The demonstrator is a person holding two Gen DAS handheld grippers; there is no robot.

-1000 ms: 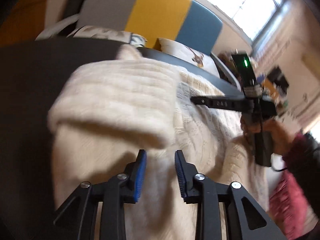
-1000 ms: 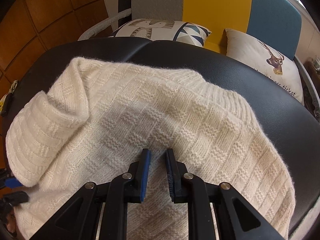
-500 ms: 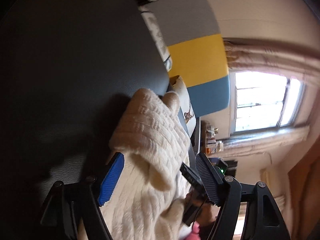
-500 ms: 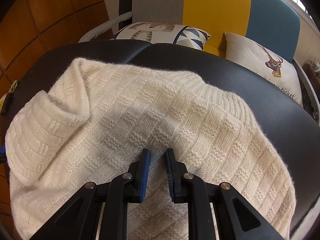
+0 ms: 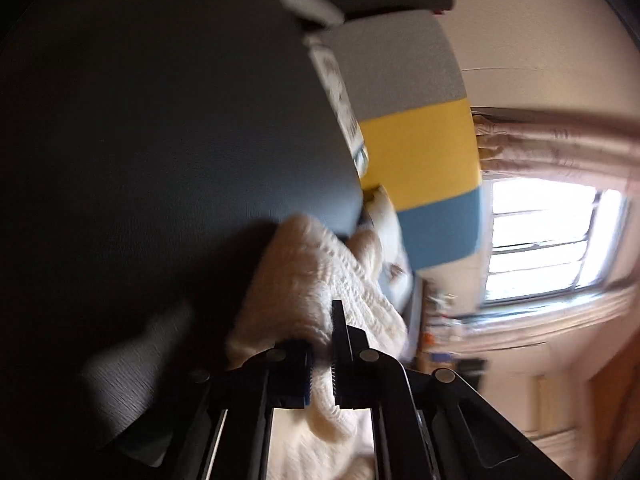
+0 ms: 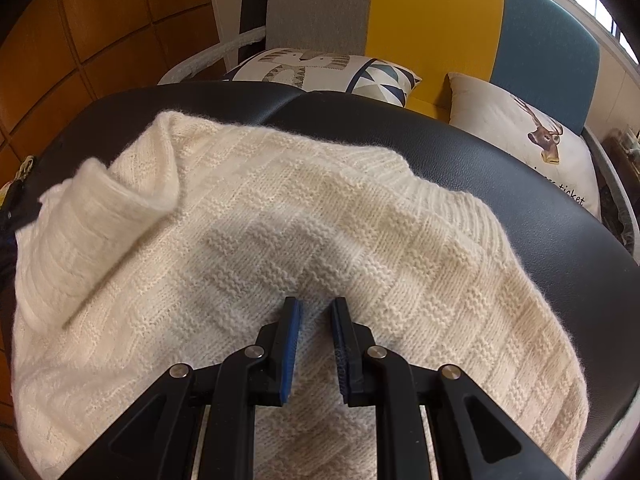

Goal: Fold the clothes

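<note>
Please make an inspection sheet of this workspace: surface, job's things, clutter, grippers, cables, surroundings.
Surface: black padded table, partly covered.
Job's things: cream knit sweater spread on the table, one sleeve folded over at its left.
Clutter: nothing seen.
Grippers: left gripper shut on a fold of the sweater; right gripper pinching the sweater's near part.
Cables: nothing seen.
Surroundings: grey, yellow and blue backrest; two printed cushions; window; orange tiled wall.

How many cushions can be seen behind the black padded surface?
2. A cat-print cushion lies against the grey and yellow backrest panels, left of a deer-print cushion before the blue panel. The black surface may hide more.
</note>
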